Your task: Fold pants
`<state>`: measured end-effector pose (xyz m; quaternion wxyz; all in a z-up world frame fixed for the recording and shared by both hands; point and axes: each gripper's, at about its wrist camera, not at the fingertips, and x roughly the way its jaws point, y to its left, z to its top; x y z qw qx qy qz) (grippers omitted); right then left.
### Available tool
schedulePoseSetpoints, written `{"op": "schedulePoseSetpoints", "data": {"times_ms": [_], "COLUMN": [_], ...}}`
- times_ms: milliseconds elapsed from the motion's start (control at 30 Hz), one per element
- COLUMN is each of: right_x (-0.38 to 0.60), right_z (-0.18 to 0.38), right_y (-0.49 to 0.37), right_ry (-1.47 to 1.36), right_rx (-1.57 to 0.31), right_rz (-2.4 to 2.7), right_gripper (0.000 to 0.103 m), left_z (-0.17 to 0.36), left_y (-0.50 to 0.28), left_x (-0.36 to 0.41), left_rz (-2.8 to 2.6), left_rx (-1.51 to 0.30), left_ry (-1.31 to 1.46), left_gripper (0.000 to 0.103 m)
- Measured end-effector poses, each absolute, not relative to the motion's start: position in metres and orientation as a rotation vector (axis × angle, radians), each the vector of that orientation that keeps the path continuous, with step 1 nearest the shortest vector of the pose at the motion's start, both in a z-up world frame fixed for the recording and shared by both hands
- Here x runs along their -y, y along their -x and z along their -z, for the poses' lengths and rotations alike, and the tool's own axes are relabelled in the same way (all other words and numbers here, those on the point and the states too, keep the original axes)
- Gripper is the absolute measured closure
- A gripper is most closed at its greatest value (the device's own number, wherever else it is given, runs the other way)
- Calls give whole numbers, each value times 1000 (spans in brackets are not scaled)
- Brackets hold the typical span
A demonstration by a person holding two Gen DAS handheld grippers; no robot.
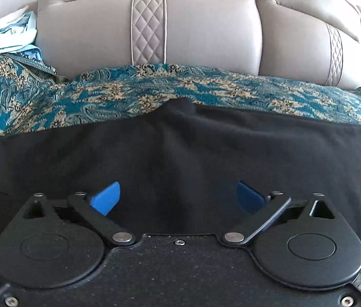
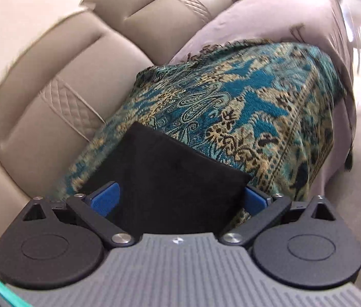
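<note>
Black pants (image 1: 180,148) lie spread on a teal and gold patterned throw (image 1: 103,94) over a sofa seat. My left gripper (image 1: 179,199) is open just above the middle of the black cloth, blue fingers (image 1: 106,198) wide apart. In the right wrist view one end of the pants (image 2: 170,174) lies on the throw (image 2: 244,102), with its corner pointing away. My right gripper (image 2: 180,199) is open with its blue fingers (image 2: 105,198) on either side of that end of the cloth.
The beige quilted sofa backrest (image 1: 149,30) rises behind the throw. A pile of light blue and white clothes (image 1: 9,35) sits at the far left. A mauve cushion or armrest (image 2: 270,20) lies beyond the throw on the right, floor past it.
</note>
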<state>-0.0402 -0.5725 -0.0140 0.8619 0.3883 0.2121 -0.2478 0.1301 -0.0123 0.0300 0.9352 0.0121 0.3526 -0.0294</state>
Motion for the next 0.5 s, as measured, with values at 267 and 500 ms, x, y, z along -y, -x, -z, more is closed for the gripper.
{"op": "schedulePoseSetpoints", "data": {"times_ms": [267, 500], "right_x": [549, 566], "right_z": [13, 16], "right_y": [21, 43], "right_ry": [-543, -724], "right_rx": [-519, -414], "right_rz": [527, 474], "right_gripper": [1, 16], "left_z": [-19, -14], "left_y": [-131, -128], "left_x": [13, 11], "left_rz": [42, 46], "left_rx": [-732, -679], "left_ry": [-35, -25], "left_gripper": [0, 0]}}
